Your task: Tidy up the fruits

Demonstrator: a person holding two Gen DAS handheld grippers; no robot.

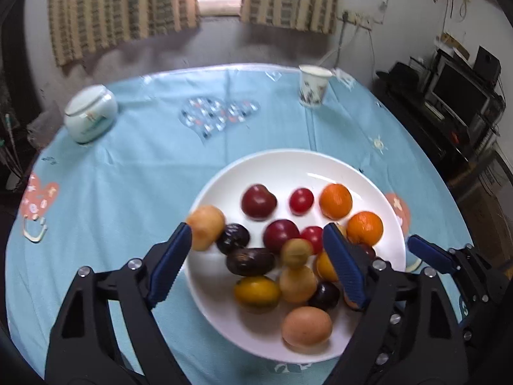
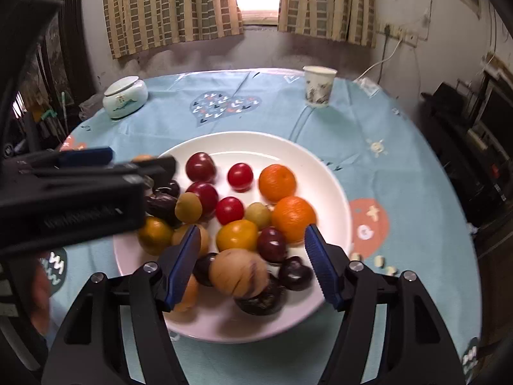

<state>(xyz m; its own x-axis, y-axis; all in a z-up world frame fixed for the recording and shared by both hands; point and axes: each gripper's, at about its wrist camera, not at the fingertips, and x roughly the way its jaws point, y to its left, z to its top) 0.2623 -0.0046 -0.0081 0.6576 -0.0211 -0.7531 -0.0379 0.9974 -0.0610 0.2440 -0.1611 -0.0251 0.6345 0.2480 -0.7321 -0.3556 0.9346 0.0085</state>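
Note:
A white plate point(image 1: 320, 166) point(image 2: 243, 141) holds many fruits: two oranges point(image 1: 335, 200) point(image 2: 277, 182), red plums point(image 1: 258, 200) point(image 2: 200, 166), red cherry tomatoes point(image 1: 301, 201) point(image 2: 240, 176), dark plums, yellow fruits and a tan one point(image 1: 306, 325) point(image 2: 239, 272). My left gripper point(image 1: 256, 260) is open above the plate's near side; a blurred yellow-tan fruit point(image 1: 206, 227) is at its left fingertip over the plate's rim. My right gripper point(image 2: 253, 260) is open over the plate's near edge, with the blurred tan fruit between its fingers. The left gripper point(image 2: 96, 173) also shows in the right wrist view.
The round table has a light blue cloth point(image 1: 128, 166) point(image 2: 384, 166). A paper cup point(image 1: 312, 86) point(image 2: 318, 86) stands at the far right, a lidded white jar point(image 1: 89, 114) point(image 2: 125, 101) at the far left. Small crumbs point(image 2: 378, 261) lie right of the plate. Dark shelving point(image 1: 449, 106) is to the right.

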